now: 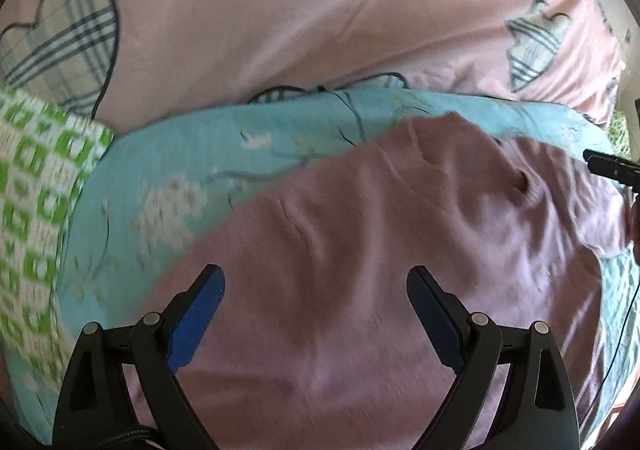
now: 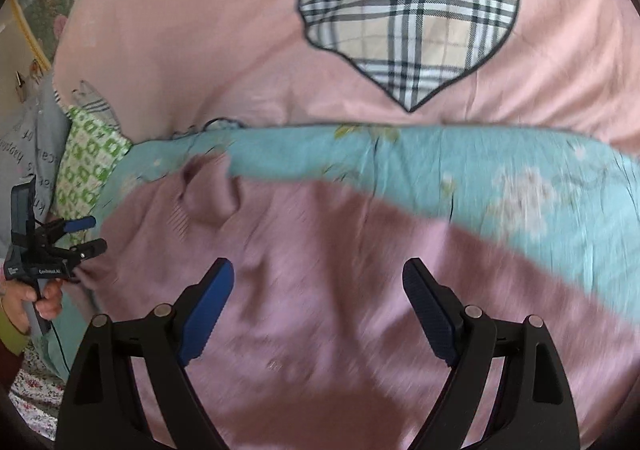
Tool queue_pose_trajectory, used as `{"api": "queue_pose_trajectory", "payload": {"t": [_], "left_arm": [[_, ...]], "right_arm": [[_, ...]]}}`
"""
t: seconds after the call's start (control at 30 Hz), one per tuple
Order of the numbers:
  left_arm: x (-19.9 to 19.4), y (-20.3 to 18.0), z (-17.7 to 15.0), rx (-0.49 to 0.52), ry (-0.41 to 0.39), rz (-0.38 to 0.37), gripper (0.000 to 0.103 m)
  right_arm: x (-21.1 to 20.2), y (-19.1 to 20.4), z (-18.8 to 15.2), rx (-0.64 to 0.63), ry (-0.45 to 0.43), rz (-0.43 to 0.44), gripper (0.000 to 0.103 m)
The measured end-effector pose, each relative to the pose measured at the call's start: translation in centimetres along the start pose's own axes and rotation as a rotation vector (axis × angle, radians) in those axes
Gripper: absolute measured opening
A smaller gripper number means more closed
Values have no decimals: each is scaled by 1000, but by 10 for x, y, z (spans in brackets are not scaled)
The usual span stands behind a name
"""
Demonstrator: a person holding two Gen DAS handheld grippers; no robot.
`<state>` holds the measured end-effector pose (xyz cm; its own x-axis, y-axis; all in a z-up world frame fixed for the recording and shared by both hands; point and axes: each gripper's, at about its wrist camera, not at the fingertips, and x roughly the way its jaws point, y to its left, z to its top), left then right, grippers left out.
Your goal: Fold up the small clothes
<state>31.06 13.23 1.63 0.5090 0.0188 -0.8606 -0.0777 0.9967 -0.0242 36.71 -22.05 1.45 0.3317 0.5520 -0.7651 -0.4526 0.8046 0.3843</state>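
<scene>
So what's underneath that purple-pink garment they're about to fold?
The purple-pink garment lies on a light blue floral cloth, which shows along its far edge. Beyond that is a pink cover with plaid hearts. Whatever sits directly beneath the garment's middle is covered.

The garment (image 1: 360,250) lies spread on the quilt (image 1: 180,178), which lies on the bedsheet (image 1: 320,10) of the bed. The quilt shows behind the garment and to its left in the left wrist view, and behind and to its right in the right wrist view. The bedsheet stretches behind the quilt. A pillow (image 1: 36,190) lies at the quilt's left end. The left hand-held gripper (image 1: 316,314) hangs over the garment's near part; the right hand-held gripper (image 2: 318,310) does too, to the right of the left one.
</scene>
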Motion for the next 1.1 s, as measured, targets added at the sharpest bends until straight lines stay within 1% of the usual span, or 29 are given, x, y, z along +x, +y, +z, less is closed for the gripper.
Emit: {"api": "queue_pose_trajectory", "payload": {"t": [0.03,0.1,0.2,0.23,0.3,0.33,0.37,0.4,0.43,0.47,0.5,0.53,0.57,0.6,0.63,0.67,0.7,0.73,0.77,0.8,0.83,0.87,0.93,1.0,1.03,1.1], "left_arm": [[8,3,7,3,10,-4,93],[23,9,21,-2,16,-46,93],[48,14,37,10,51,-70,93],[54,14,40,18,57,-64,93],[70,14,48,42,80,-51,93],[76,15,51,49,90,-48,93],[83,15,53,54,103,-47,93],[92,17,54,56,127,-55,93],[99,18,54,52,145,-64,93],[104,19,52,46,154,-74,92],[107,19,49,47,154,-87,92],[109,17,47,57,151,-89,91],[110,14,43,74,148,-82,87],[110,9,39,105,137,-70,83],[108,4,36,134,122,-66,68],[106,-2,33,158,108,-70,39],[103,-6,31,177,101,-76,20],[101,-9,31,181,103,-73,8],[98,-12,31,190,91,-47,7],[90,-17,29,211,61,-10,7],[86,-19,29,219,41,12,7],[82,-18,31,210,22,35,6],[86,-12,37,182,18,85,6],[102,-7,35,145,42,118,6],[107,-9,34,130,46,120,6],[116,-12,35,115,38,147,6]], "right_arm": [[7,-5,9,-12,10,-2,86],[22,-10,23,-38,31,-6,86],[47,-14,37,-77,83,28,81],[57,-13,39,-100,104,30,77],[71,-13,41,-131,134,36,73],[76,-14,42,-133,139,43,69],[79,-15,43,-133,137,49,63],[82,-17,44,-131,137,56,59],[85,-18,45,-128,140,60,47],[88,-20,45,-124,147,63,39],[91,-21,45,-124,156,63,36],[92,-21,44,-128,160,64,31],[92,-21,42,-134,163,63,24],[92,-21,39,-138,166,61,20],[92,-21,37,-139,172,57,14],[91,-22,35,-140,172,49,11],[89,-21,32,-145,165,33,11],[85,-20,31,-153,149,8,10],[80,-19,30,-158,131,-22,9],[71,-19,31,-154,95,-69,9],[62,-21,33,-143,65,-96,9],[52,-24,36,-123,32,-126,9],[38,-33,43,-80,-28,-182,8],[41,-39,45,-57,-38,-219,8],[49,-40,45,-51,-28,-233,8],[65,-41,43,-46,-11,-270,8]]}}
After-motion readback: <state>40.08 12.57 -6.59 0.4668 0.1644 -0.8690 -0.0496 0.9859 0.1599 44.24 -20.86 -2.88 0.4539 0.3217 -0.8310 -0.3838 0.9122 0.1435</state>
